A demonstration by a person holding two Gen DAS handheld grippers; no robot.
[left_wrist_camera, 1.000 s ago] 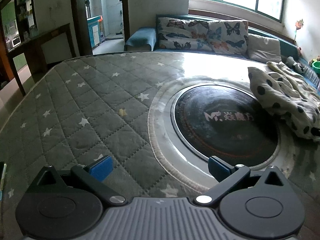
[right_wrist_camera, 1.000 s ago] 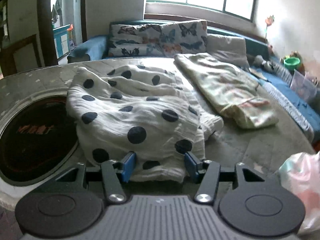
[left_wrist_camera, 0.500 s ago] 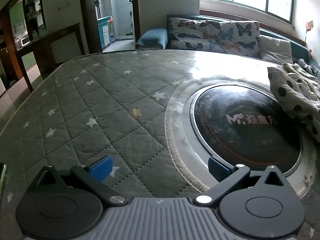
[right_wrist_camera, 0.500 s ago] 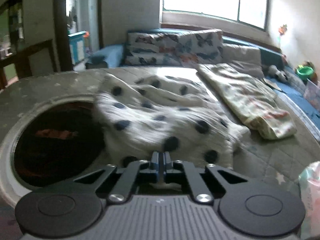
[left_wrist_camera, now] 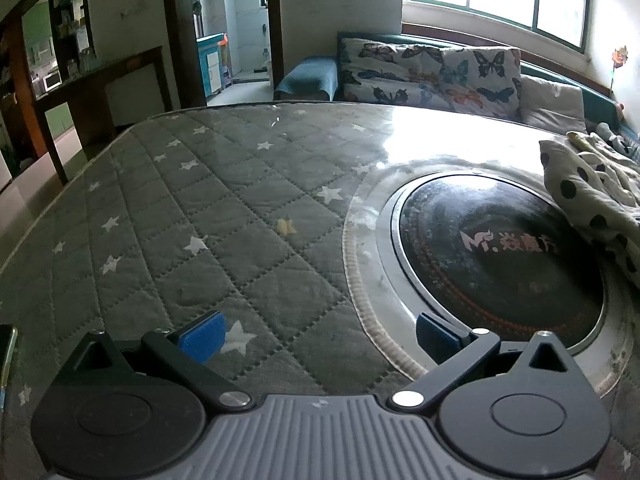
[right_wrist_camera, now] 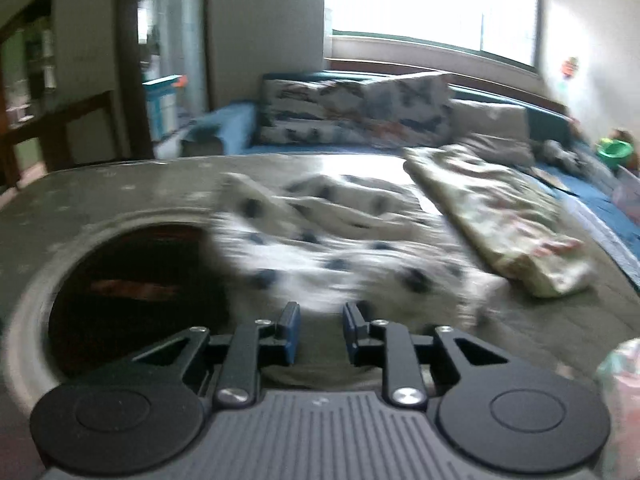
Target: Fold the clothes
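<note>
A white garment with dark polka dots (right_wrist_camera: 340, 240) lies crumpled on the quilted table, blurred in the right wrist view; its edge also shows at the far right of the left wrist view (left_wrist_camera: 592, 192). My right gripper (right_wrist_camera: 320, 326) is open by a narrow gap and empty, just short of the garment's near edge. My left gripper (left_wrist_camera: 320, 336) is wide open and empty over the grey star-patterned cover (left_wrist_camera: 180, 240), left of the garment.
A round black glass hotplate (left_wrist_camera: 500, 260) is set in the table's middle, partly under the garment. A folded floral cloth (right_wrist_camera: 500, 224) lies right of the garment. A plastic bag (right_wrist_camera: 620, 380) sits at the near right. A sofa with butterfly cushions (left_wrist_camera: 432, 72) stands behind.
My right gripper shut on the garment's edge half a second ago; now it has opened a little, let go and drawn back. My left gripper has drifted left, away from the garment.
</note>
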